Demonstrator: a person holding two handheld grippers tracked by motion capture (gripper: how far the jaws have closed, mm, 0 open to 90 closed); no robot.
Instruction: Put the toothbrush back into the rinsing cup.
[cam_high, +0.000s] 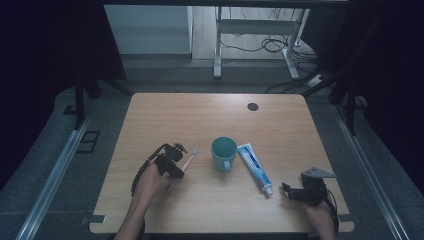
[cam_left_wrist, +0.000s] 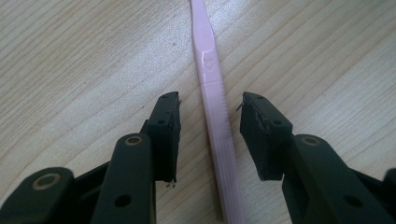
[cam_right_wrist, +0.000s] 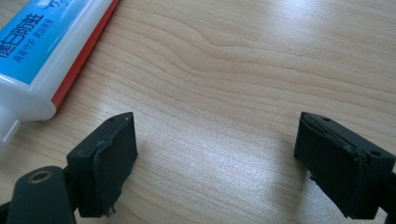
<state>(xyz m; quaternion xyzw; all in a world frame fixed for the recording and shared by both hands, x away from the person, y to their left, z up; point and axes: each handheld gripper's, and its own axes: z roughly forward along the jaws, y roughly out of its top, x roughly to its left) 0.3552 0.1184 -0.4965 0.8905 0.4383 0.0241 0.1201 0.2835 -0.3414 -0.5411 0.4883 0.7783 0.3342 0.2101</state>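
Note:
A pink toothbrush (cam_high: 189, 161) lies on the wooden table (cam_high: 200, 115), left of a teal mug (cam_high: 223, 152), with its bristle head pointing away from me. My left gripper (cam_high: 179, 171) straddles its handle. In the left gripper view the pink handle (cam_left_wrist: 205, 56) runs between the jaws of the left gripper (cam_left_wrist: 212, 100) with a gap on each side, so it is open. A white and blue toothpaste tube (cam_high: 254, 165) lies right of the mug. My right gripper (cam_high: 286, 190) rests near the tube's cap, open and wide (cam_right_wrist: 215, 140), with bare wood between its jaws and the tube (cam_right_wrist: 46, 51) to its upper left.
A small black round disc (cam_high: 253, 106) sits near the table's far edge. Beyond the table are a metal desk frame (cam_high: 218, 45) and loose cables (cam_high: 270, 45) on the floor. Metal rails (cam_high: 55, 175) run along both sides of the table.

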